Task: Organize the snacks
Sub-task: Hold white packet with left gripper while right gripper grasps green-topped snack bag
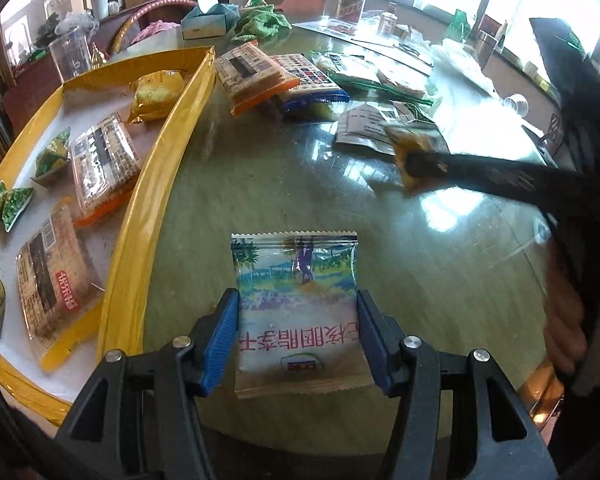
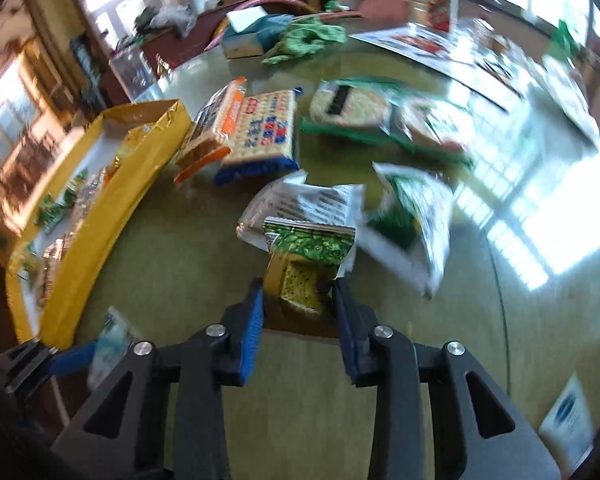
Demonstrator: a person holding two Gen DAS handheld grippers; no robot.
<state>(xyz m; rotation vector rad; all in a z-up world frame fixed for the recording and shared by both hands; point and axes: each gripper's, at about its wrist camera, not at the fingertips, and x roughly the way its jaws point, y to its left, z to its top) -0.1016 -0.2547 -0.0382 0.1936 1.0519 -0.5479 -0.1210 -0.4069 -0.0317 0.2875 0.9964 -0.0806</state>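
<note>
A good share of the sorting had been done, though much was still left on the table. In the yellow-rimmed tray (image 1: 160,168), several items had already been laid: three clear cracker packs with orange ends (image 1: 102,160), a golden-wrapped snack (image 1: 156,94) near the far corner, and a few small green triangular packets (image 1: 52,156) along the outer side.

The left gripper (image 1: 298,338) was closed on a pale packet printed with a landscape scene (image 1: 296,304), its blue pads pressed against both side edges. The packet was held just above the glossy greenish table (image 1: 300,184), near the tray's inner rim but not yet over it.

The right gripper (image 2: 298,304) was narrowed around a small packet with a green leafy print and a yellow cake inside (image 2: 306,268), both pads set against its sides. It appeared to have been picked from the loose group near the table's middle.

Left unsorted beyond were an orange-ended cracker pack (image 2: 212,128), a blue-ended soda cracker pack (image 2: 260,132), a green-sealed pack of round biscuits (image 2: 348,106), a white pouch with printed text (image 2: 300,200) and a white-and-green bag (image 2: 412,224).

By this reckoning, roughly half of the snacks remained to be placed, the two gripped packets being next.
</note>
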